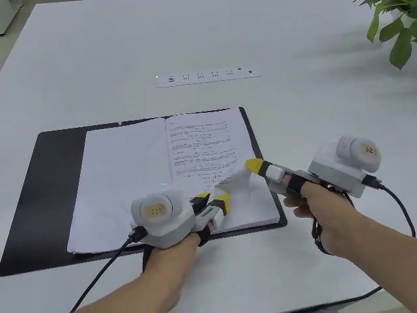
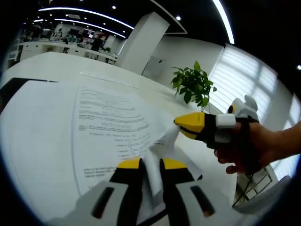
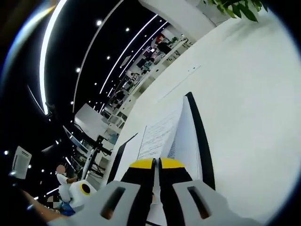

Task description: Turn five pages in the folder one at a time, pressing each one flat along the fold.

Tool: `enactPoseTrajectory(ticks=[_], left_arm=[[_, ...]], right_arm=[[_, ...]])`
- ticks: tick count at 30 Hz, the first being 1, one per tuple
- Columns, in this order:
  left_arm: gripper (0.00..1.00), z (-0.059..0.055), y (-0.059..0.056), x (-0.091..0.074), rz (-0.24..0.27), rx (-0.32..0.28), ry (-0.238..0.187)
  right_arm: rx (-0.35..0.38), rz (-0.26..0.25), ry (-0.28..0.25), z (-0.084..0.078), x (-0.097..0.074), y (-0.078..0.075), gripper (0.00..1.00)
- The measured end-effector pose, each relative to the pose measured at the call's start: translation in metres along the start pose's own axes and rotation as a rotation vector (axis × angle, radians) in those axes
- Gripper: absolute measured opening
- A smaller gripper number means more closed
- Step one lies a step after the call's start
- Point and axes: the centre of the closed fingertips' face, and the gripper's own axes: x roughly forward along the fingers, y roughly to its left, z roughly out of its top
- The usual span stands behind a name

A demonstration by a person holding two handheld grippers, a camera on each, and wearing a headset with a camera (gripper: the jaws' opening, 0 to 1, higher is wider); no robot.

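A black folder (image 1: 45, 195) lies open on the white table, a blank sheet on its left half and a printed page (image 1: 199, 147) on its right. The page's lower right corner (image 1: 236, 181) curls up off the stack. My right gripper (image 1: 253, 165) is shut on that corner; the right gripper view has the sheet (image 3: 162, 136) edge-on running away from the closed jaws (image 3: 155, 164). My left gripper (image 1: 214, 199) sits at the folder's bottom edge, jaws slightly apart with the raised page edge (image 2: 151, 172) between them. The right gripper (image 2: 188, 125) reaches in from the right there.
A white power strip (image 1: 207, 75) lies on the table beyond the folder. A potted plant (image 1: 394, 26) stands at the far right corner. Black cables trail from both grippers toward the near table edge. Bare table surrounds the folder.
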Motion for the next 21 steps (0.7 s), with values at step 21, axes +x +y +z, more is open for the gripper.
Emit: enactPoseTrajectory(ticks=[21], left_arm=[[0.48,0.025,0.006,-0.09,-0.044,0.198,0.022]], right_arm=[[0.06,0.107,-0.012,0.013,-0.008,0.08,0.0]])
